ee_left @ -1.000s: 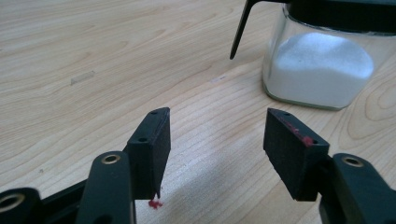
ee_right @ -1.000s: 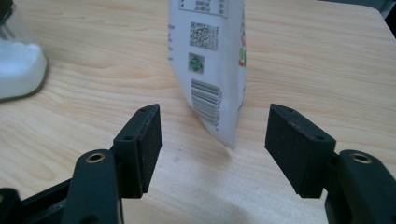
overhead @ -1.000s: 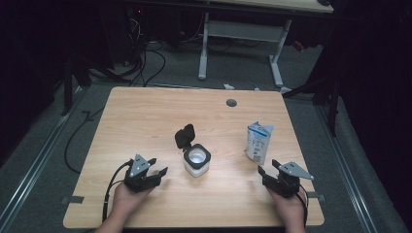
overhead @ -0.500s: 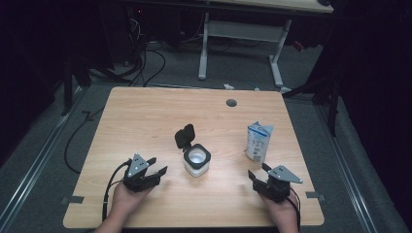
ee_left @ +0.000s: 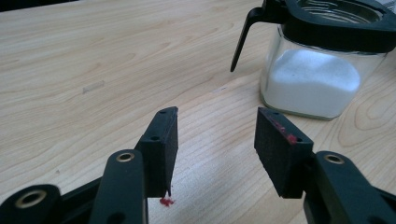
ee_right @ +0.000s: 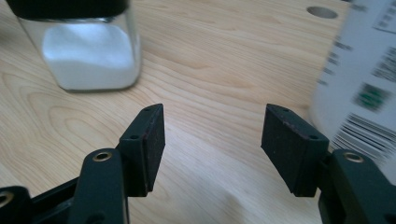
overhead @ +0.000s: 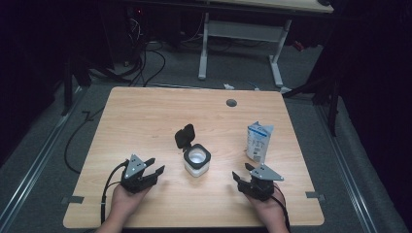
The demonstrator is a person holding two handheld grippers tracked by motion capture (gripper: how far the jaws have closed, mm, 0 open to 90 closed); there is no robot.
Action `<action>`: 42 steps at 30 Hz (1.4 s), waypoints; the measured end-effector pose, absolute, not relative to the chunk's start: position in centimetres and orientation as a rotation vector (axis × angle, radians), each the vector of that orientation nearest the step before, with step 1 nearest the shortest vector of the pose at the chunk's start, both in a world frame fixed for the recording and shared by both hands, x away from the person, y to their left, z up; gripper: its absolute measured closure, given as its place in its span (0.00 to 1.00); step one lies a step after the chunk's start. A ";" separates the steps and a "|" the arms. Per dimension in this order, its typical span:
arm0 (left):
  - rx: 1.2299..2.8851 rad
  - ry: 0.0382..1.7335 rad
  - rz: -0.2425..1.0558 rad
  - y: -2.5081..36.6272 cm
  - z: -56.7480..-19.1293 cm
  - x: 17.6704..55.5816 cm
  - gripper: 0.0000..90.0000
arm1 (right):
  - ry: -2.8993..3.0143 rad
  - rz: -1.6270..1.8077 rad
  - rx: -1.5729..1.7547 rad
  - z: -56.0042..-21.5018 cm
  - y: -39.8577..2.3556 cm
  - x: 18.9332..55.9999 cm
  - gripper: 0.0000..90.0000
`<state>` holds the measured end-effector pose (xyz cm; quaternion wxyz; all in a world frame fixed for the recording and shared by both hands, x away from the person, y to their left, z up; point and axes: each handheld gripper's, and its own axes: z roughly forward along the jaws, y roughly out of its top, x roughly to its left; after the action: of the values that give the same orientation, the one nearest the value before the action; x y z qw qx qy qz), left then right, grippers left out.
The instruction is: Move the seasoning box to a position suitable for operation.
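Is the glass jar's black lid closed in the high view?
No, the glass jar stands with its black lid flipped up and back, leaving the white contents open to view from above.

The high view looks forward and down over the whole table (overhead: 145, 111), while both gripper views sit low and close above the wood, sharing the glass jar (ee_left: 322, 70) between them, beside the carton (ee_right: 364, 79).

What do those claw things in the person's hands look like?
Each hand holds a black gripper, the left gripper and the right gripper, with two flat, square-ended jaws and brass-coloured rivets. Each carries a grey three-cornered plate on top. A black cable trails from the left one.
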<state>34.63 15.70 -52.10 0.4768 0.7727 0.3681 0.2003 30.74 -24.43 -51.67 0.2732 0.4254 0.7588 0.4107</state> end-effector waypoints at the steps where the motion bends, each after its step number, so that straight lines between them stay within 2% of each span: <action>1: 1.890 0.900 0.485 15.8 -52.1 34.6 0.55 | 2.047 1.111 1.137 -51.6 -24.1 30.9 0.44; 7: 1.869 0.893 0.454 15.7 -52.0 34.6 0.54 | 2.075 1.119 1.092 -51.2 -22.3 32.0 0.46; 16: 1.812 0.972 0.434 15.8 -51.9 35.1 0.55 | 2.080 1.155 1.100 -50.5 -20.7 34.1 0.52; 27: 1.825 0.970 0.493 13.8 -50.7 36.2 0.55 | 2.132 1.110 1.067 -51.7 -20.7 32.9 0.54; 33: 1.799 0.965 0.468 13.5 -50.3 36.8 0.61 | 2.138 1.122 1.059 -51.7 -20.2 32.6 0.56; 42: 1.741 0.988 0.419 13.0 -49.7 37.9 0.78 | 2.165 1.159 1.048 -51.6 -19.8 32.4 0.60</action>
<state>37.93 13.04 -49.74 0.5210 0.7265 0.4124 0.1750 32.45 -19.83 -51.63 0.2336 0.3815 0.7885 0.4221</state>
